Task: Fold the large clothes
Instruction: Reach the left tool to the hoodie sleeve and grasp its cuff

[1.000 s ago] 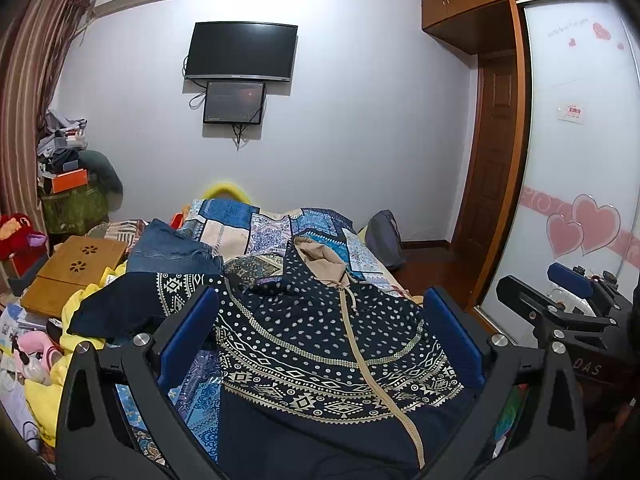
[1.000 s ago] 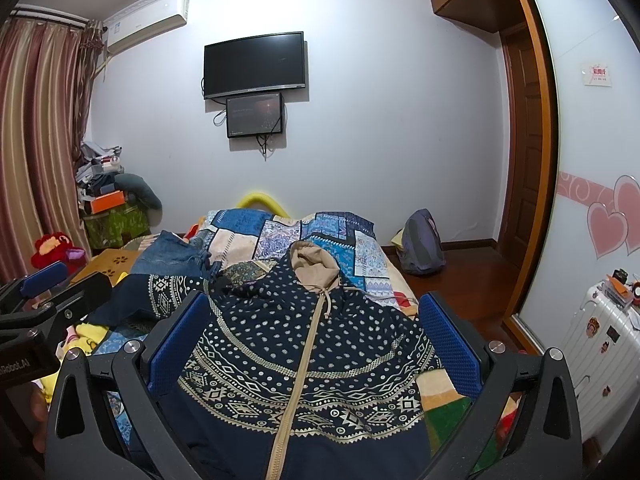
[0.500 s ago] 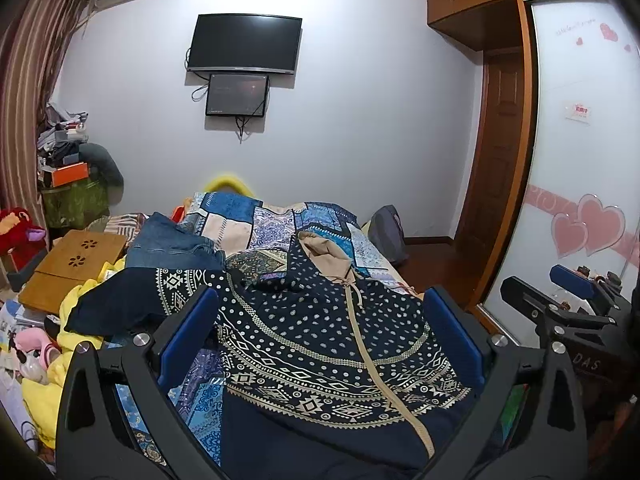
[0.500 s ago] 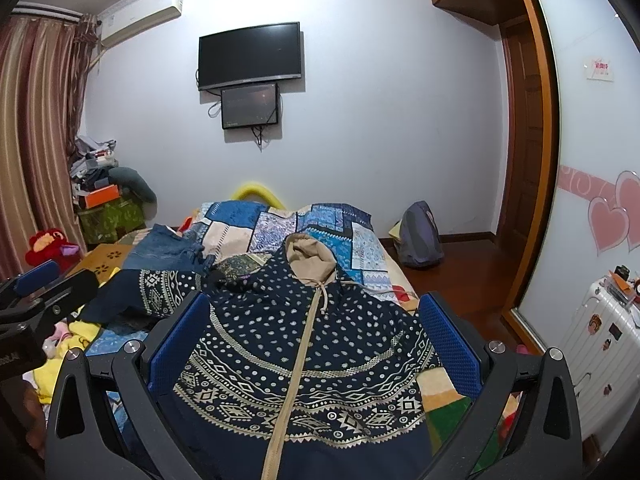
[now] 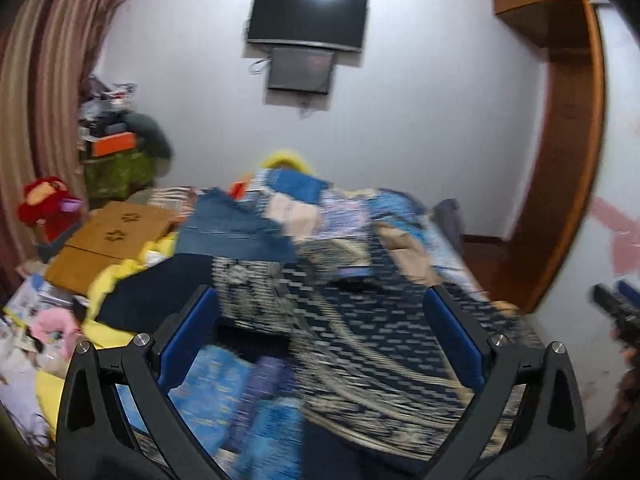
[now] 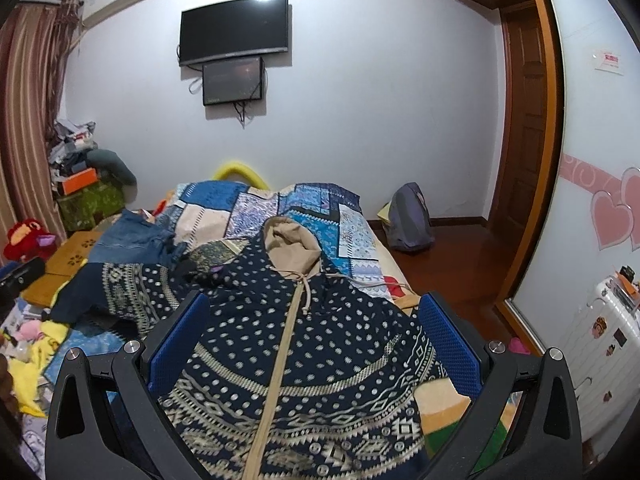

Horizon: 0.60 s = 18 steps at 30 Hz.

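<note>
1. The left gripper (image 5: 320, 334) is spread wide and holds nothing; its view is badly blurred.
2. The right gripper (image 6: 314, 338) is also spread wide and empty, poised over the hoodie (image 6: 304, 344).
3. The hoodie lies front-up on the bed (image 6: 352, 232), zip closed, hood pointing at the far wall, one sleeve (image 6: 120, 284) stretched out to the left.
4. Risk: a grip that goes too deep could catch the quilt (image 6: 256, 208) beneath and drag it into the fold.
5. Risk: the sleeve lies just beside the jeans (image 6: 132, 236), so a careless pull could snag them.
6. Count: one hoodie, one pair of jeans, two grippers, two wall screens (image 6: 234, 34).
</note>
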Each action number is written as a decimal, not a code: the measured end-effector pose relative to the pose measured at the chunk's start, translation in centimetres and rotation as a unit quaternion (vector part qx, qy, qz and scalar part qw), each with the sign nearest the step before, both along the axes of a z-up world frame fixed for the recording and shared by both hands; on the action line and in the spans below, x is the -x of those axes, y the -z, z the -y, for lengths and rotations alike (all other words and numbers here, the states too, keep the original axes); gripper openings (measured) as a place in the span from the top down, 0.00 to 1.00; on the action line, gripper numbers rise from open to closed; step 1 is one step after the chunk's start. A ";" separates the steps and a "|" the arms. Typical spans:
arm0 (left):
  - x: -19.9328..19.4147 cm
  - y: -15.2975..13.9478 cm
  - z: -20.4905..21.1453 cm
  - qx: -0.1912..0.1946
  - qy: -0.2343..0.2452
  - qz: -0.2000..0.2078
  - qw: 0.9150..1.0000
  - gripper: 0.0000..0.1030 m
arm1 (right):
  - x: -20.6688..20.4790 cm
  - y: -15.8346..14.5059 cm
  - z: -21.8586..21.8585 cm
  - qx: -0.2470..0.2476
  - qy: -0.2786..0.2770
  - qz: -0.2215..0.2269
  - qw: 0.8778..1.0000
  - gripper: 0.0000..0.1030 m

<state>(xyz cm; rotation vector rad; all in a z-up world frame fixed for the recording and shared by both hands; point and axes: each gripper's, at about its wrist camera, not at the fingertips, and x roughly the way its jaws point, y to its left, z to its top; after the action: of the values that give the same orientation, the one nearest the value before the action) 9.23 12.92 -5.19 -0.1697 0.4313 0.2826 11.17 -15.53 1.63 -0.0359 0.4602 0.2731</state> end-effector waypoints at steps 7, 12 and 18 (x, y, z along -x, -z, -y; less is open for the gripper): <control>-3.1 5.2 -9.4 0.046 -0.048 -0.035 0.997 0.00 | -5.4 2.4 -1.8 0.016 -0.007 -0.043 0.999 0.00; -5.1 10.7 -15.2 0.101 -0.070 -0.103 0.987 0.00 | -9.0 6.3 -3.0 0.036 0.004 -0.113 0.993 0.00; -6.5 16.7 -20.9 0.257 -0.060 -0.140 0.954 0.00 | -10.6 9.9 -3.9 0.058 0.003 -0.176 0.983 0.00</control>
<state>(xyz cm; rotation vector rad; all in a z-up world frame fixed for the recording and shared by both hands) 15.71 33.83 -21.92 -0.6729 0.7751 0.3118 21.74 -11.58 -8.25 -0.1001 0.8287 0.2480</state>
